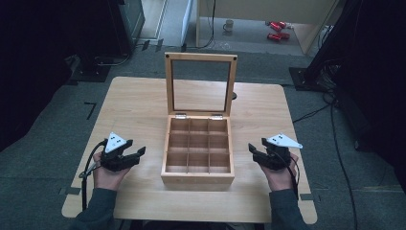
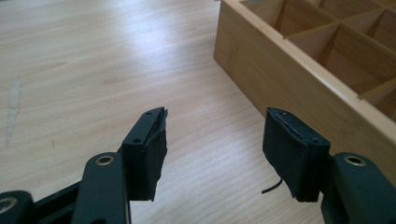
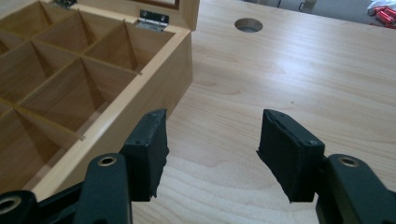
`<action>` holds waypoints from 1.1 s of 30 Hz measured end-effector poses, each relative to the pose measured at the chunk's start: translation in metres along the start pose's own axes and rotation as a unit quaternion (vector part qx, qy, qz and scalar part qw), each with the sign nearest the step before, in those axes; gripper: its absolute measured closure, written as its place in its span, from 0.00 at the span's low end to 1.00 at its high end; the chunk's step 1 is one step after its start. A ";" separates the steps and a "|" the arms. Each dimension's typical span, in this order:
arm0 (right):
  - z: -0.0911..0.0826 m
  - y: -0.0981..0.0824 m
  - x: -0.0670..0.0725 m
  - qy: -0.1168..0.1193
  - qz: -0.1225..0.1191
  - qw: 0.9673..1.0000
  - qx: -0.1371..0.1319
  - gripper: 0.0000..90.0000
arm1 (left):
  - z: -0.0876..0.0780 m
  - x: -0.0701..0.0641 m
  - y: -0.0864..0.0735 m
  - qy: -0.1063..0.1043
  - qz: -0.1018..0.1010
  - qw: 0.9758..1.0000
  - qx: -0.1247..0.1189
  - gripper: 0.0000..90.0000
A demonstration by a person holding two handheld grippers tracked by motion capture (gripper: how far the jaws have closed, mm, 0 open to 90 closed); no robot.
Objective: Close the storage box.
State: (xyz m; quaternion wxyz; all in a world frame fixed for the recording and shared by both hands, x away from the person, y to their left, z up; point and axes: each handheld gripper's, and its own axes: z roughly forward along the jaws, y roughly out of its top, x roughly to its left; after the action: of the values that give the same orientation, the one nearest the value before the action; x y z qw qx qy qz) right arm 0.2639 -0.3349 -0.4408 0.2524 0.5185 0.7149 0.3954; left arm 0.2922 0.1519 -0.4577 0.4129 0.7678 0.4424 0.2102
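Left gripper (image 1: pixel 140 152) sits at 9 o'clock of the box (image 1: pixel 197 178), jaws spread, holding nothing, apart from its wall. Box is mid-table (image 1: pixel 143 96), lid (image 1: pixel 200 85) upright at 12, compartments look empty. Right gripper (image 1: pixel 252 148) at 3 o'clock, also spread and empty. Risk, as I judge it: bumping the lid could drop it shut. Right gripper view adds a hinge (image 3: pixel 154 19) and table hole (image 3: pixel 249 24); high view shows floor clutter.

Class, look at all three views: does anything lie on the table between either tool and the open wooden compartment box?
Nothing visible does. Bare light wooden tabletop separates the left tool and the right tool from the open wooden compartment box, whose glass-paned lid stands upright behind.
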 end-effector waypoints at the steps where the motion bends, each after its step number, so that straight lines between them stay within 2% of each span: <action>1: 0.000 0.002 0.000 0.001 0.002 1.000 0.001 0.46 | -0.001 0.000 0.002 0.000 0.001 1.000 -0.003 0.45; 4: 0.000 0.005 -0.001 0.003 0.001 1.000 0.001 0.46 | -0.003 0.001 0.008 0.000 0.003 1.000 -0.007 0.45; 12: 0.001 0.022 0.004 0.013 -0.026 1.000 0.003 0.42 | -0.006 0.001 0.027 -0.004 0.009 1.000 -0.019 0.44; 18: -0.002 0.035 0.004 0.038 -0.022 0.999 -0.008 0.49 | -0.007 0.003 0.040 -0.006 0.010 1.000 -0.022 0.45; 20: -0.002 0.040 0.004 0.041 -0.028 0.999 -0.013 0.51 | -0.008 0.004 0.045 -0.013 0.006 1.000 -0.021 0.47; 33: 0.001 0.064 0.004 0.059 -0.032 0.997 -0.029 0.52 | -0.006 0.009 0.070 -0.022 0.002 0.999 -0.035 0.50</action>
State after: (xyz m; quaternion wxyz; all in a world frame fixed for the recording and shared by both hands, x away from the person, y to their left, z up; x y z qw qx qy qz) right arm 0.2978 -0.3209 -0.3880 0.2378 0.4636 0.7328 0.4377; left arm 0.3280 0.1439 -0.3976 0.4485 0.7584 0.4242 0.2093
